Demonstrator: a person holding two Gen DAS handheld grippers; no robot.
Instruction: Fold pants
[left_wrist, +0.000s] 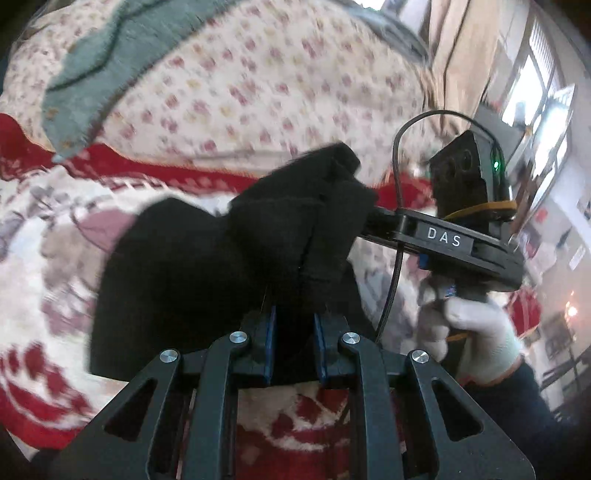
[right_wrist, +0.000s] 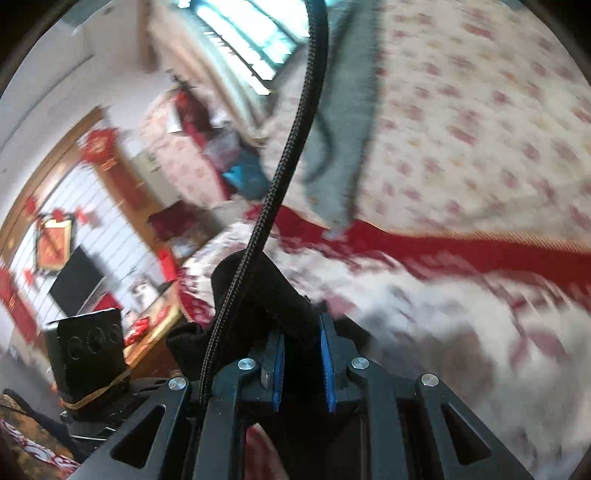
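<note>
The black pants (left_wrist: 207, 266) hang bunched above the bed, held up by both grippers. My left gripper (left_wrist: 294, 321) is shut on a fold of the pants, its blue pads pressed on the cloth. My right gripper (left_wrist: 373, 218) comes in from the right in the left wrist view, shut on the pants' upper edge. In the right wrist view the right gripper (right_wrist: 302, 354) grips black pants fabric (right_wrist: 266, 295) between its blue pads. The left gripper's body (right_wrist: 88, 354) shows at lower left there.
A bed with a red and white patterned blanket (left_wrist: 44, 258) lies below, and a floral quilt (left_wrist: 240, 85) with a grey-green cloth (left_wrist: 99, 74) on it lies behind. A black cable (right_wrist: 291, 147) crosses the right wrist view. A window (left_wrist: 546, 85) and room furniture stand at the right.
</note>
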